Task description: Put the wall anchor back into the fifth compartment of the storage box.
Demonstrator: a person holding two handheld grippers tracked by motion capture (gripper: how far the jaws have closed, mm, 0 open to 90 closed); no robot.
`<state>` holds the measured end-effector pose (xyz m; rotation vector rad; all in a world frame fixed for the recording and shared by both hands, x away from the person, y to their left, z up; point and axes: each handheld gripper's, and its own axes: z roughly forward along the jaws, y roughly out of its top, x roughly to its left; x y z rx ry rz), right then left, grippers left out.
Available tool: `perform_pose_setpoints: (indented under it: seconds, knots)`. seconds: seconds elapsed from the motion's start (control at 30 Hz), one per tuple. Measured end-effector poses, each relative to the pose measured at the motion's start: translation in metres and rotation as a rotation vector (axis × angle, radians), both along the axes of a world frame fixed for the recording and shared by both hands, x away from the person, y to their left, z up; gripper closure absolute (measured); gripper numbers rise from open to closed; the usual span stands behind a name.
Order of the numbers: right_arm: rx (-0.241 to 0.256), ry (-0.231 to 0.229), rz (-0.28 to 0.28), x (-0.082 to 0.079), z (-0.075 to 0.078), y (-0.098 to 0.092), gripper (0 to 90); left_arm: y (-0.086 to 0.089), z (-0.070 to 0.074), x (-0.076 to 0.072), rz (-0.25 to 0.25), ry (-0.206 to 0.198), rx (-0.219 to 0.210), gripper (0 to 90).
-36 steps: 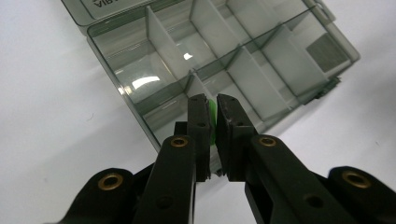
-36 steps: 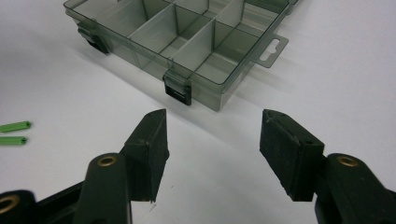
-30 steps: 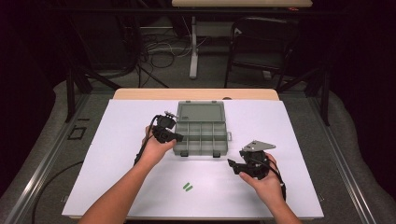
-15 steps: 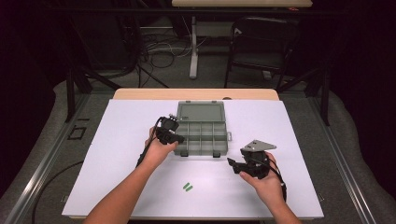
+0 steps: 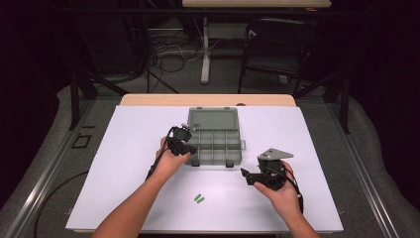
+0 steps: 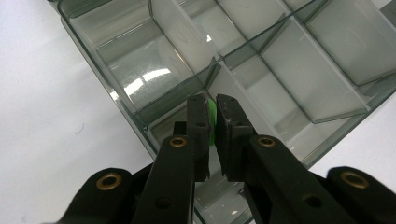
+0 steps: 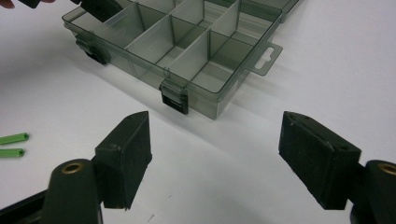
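A grey see-through compartment box [image 5: 214,144] lies open in the middle of the white table, its lid folded back. My left gripper [image 5: 190,148] hangs over the box's front-left compartment [image 6: 177,126], shut on a small green piece [image 6: 212,122] that shows between its jaws. Two more green pieces [image 5: 199,199] lie side by side on the table in front of the box, also at the left edge of the right gripper view [image 7: 13,145]. My right gripper [image 5: 246,175] hovers right of them, open and holding nothing, its jaws wide apart [image 7: 215,163] and facing the box [image 7: 187,51].
The white sheet [image 5: 129,163] covers the table, with a wooden strip [image 5: 148,99] at the far edge. The box's two black latches [image 7: 174,99] face the front. Chairs, table legs and cables stand on the dark floor beyond.
My left gripper has moved a little right and forward, from beside the box's left edge to over its front-left compartment. The right gripper has stayed where it was.
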<state>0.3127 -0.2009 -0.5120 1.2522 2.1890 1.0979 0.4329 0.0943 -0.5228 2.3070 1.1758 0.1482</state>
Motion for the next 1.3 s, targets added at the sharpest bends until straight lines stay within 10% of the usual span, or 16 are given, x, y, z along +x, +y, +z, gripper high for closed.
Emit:
perform_pose_setpoints:
  seconds: [0.63, 0.97, 1.3]
  knots:
    - [0.000, -0.023, 0.006, -0.002, 0.002, 0.000, 24.9, 0.011, 0.013, -0.013, 0.013, -0.026, -0.050, 65.7]
    - [-0.007, -0.034, 0.014, -0.002, 0.002, 0.002, 24.7, 0.031, 0.031, -0.059, 0.001, -0.121, -0.127, 49.0]
    - [-0.014, -0.049, 0.019, -0.003, 0.003, 0.002, 24.1, 0.050, 0.020, -0.111, -0.028, -0.165, -0.203, 47.8]
